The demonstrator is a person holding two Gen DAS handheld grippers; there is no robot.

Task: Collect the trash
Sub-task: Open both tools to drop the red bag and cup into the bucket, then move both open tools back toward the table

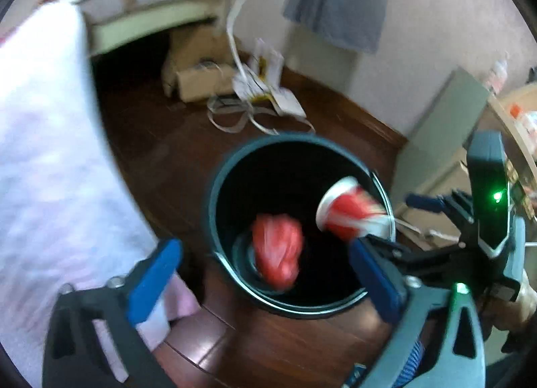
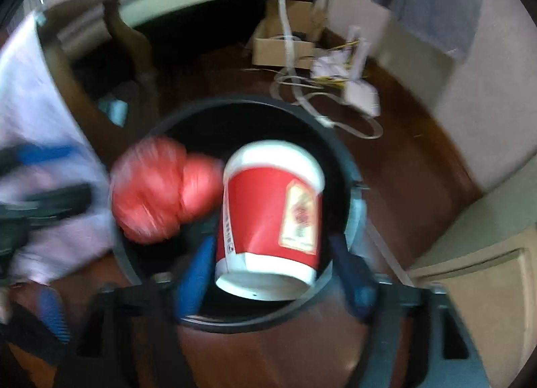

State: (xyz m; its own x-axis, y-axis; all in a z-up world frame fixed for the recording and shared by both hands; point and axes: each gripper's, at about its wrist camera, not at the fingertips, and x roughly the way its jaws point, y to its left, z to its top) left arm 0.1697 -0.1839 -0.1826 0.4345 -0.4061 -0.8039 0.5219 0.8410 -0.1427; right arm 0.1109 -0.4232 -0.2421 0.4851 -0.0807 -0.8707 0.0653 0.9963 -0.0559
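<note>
While both hand-held grippers hang over the dark bin (image 1: 214, 206), the left hand-held gripper (image 1: 265, 274) is wide apart and grasps nothing. A red bag (image 1: 277, 250) is inside the bin. The right hand-held gripper (image 2: 273, 274) is released around a red cup (image 2: 268, 220), at 3 o'clock from the bag.

My right gripper (image 2: 272, 274) pointed down over the dark bin (image 2: 339, 153), its blue fingers (image 2: 196, 274) spread either side of a red and white paper cup (image 2: 272, 223), with no clear press on its walls. A crumpled red bag (image 2: 157, 190), blurred, sat just left of the cup over the bin's mouth. Beyond lay white cables (image 2: 312, 99) on the wooden floor (image 2: 412, 166).
</note>
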